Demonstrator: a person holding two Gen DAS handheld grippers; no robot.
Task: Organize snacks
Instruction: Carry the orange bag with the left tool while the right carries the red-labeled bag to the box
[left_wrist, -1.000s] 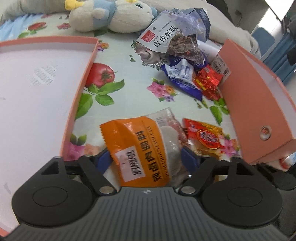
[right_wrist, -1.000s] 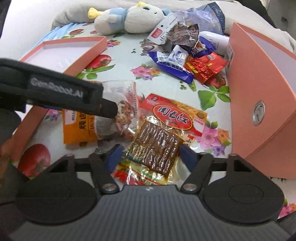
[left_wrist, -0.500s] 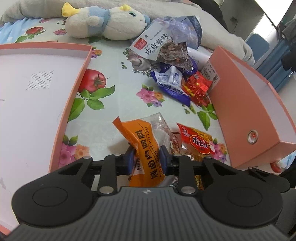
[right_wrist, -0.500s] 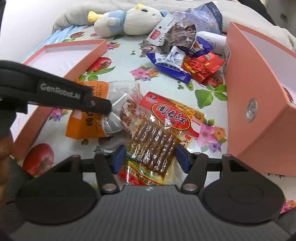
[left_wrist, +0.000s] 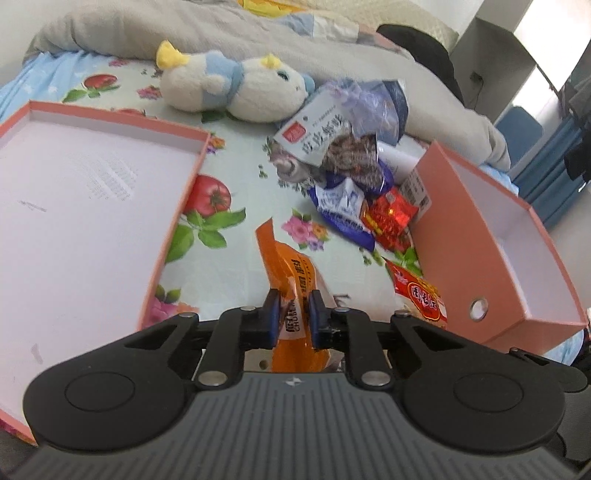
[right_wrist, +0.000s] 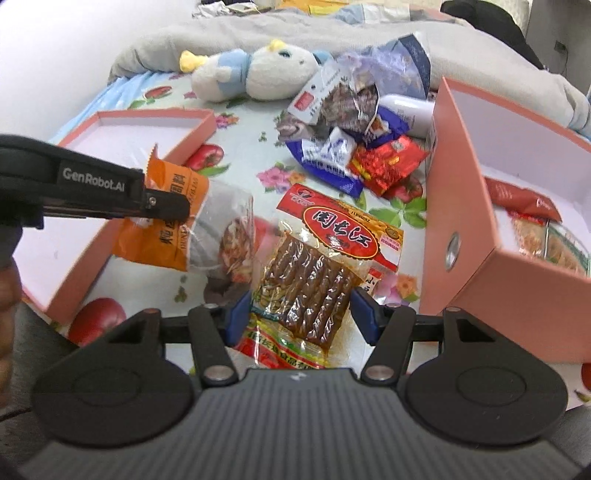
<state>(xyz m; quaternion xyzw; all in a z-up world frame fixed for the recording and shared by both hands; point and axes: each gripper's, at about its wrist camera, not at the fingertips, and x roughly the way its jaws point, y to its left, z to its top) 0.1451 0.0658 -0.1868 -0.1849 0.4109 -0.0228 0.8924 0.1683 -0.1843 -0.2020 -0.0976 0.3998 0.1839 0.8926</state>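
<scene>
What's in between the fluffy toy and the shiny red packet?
In both views, a torn grey snack bag and a blue-and-white packet lie between the plush toy and the red packet.

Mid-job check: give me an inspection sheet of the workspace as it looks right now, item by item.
Surface: floral bedsheet with tomato print.
Job's things: orange snack packet; red-label packet of brown strips; loose pile with blue packet and red foil packet; pink box already holding packets; shallow pink lid, nothing in it.
Clutter: plush toy; white bottle behind the pile.
Grippers: left gripper closing, fingers pinching the orange snack packet, lifted off the sheet; right gripper fingers press both edges of the red-label packet.
Cables: nothing seen.
Surroundings: grey blanket; blue chair.
</scene>
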